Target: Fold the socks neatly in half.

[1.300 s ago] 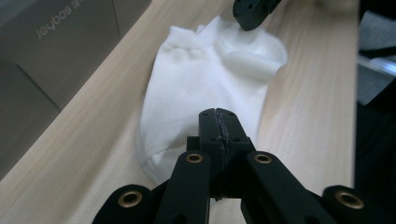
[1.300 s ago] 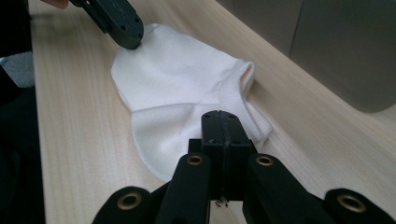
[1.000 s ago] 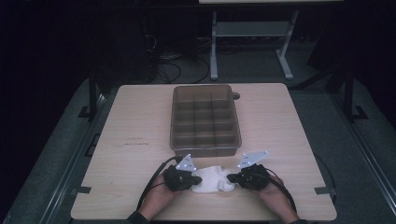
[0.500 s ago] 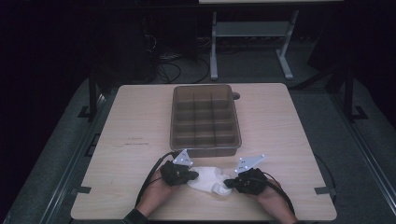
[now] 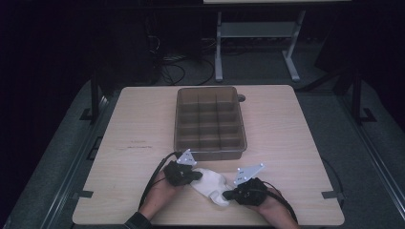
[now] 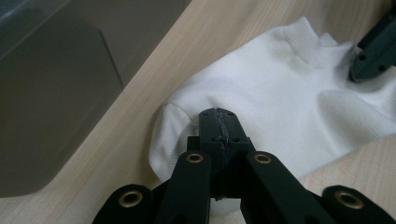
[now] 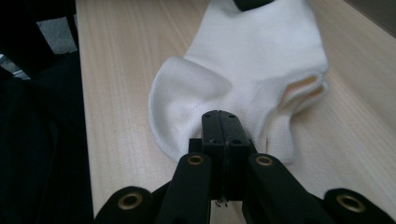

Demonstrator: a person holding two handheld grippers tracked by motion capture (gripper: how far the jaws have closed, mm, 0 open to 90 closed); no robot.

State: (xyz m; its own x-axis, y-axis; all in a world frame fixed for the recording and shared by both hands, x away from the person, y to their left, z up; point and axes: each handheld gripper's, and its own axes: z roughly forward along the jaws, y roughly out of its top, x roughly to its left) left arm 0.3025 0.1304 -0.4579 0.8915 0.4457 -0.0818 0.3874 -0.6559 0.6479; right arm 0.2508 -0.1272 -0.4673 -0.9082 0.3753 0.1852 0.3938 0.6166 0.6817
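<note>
A white sock (image 5: 210,183) lies slantwise on the wooden table (image 5: 286,133) near its front edge, stretched between my two grippers. My left gripper (image 5: 198,175) is shut on the sock's toe end (image 6: 187,121), its black jaws pressed together over the fabric (image 6: 218,114). My right gripper (image 5: 227,194) is shut on the cuff end, where folds of the sock (image 7: 252,60) run into its closed jaws (image 7: 219,115). The right gripper's tip (image 6: 373,51) also appears at the far end of the sock in the left gripper view.
A brown translucent tray (image 5: 210,151) with several compartments stands at the table's middle, just beyond the left gripper; its wall (image 6: 56,93) is close on that side. Bare wood lies to the left and right. The table's front edge is just behind the hands.
The right gripper has drawn back toward the front edge and slightly left, pulling its end of the sock along, so the sock now lies slantwise. The left gripper has hardly moved.
</note>
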